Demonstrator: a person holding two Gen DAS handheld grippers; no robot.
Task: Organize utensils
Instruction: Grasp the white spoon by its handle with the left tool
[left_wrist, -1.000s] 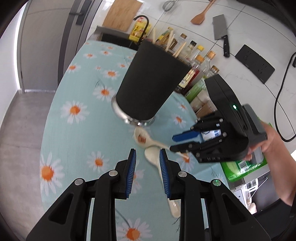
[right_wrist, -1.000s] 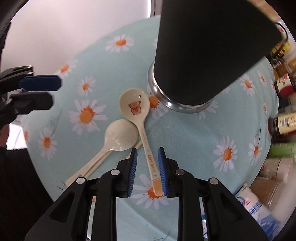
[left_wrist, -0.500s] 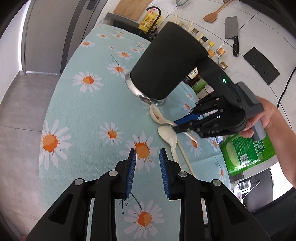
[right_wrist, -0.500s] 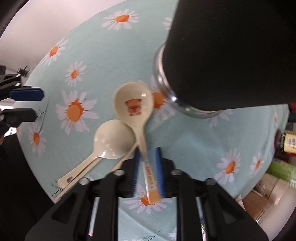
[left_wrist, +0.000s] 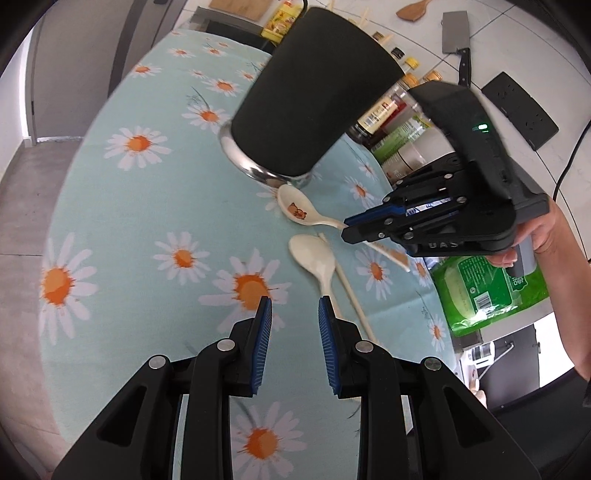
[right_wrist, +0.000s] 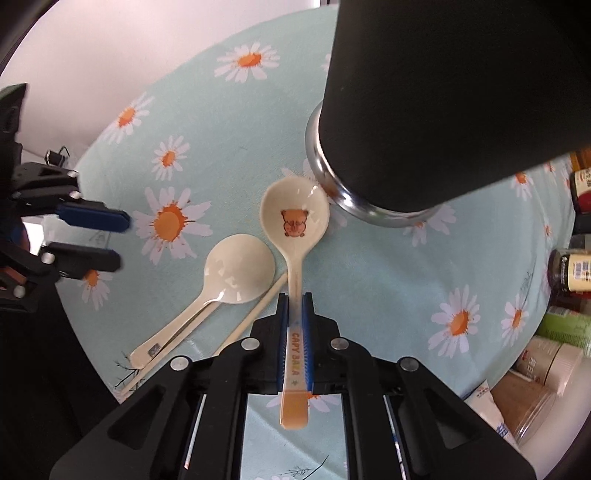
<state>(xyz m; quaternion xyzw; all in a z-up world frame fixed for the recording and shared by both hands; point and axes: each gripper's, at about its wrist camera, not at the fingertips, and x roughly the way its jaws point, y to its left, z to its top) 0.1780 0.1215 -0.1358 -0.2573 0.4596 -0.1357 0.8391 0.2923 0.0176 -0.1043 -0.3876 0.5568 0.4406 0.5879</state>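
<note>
Right wrist view: right gripper (right_wrist: 295, 325) closing on printed spoon's (right_wrist: 294, 236) handle w/ pads pressing it, bowl just beside black holder (right_wrist: 454, 92), likely for lifting in; left gripper (left_wrist: 294, 343) apart, empty, near plain spoon (left_wrist: 314, 254).

Blk grippers (left_wrist: 295, 314), blue ribbed pads, silver screws, green LED.

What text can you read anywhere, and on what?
"CAPY BARA" on the bear spoon handle, between the right claw pads.
"UAS", partly hidden, on that claw's body in the left view.
Bottle labels, green bag print and plain spoon mark: too small or blurred.
</note>
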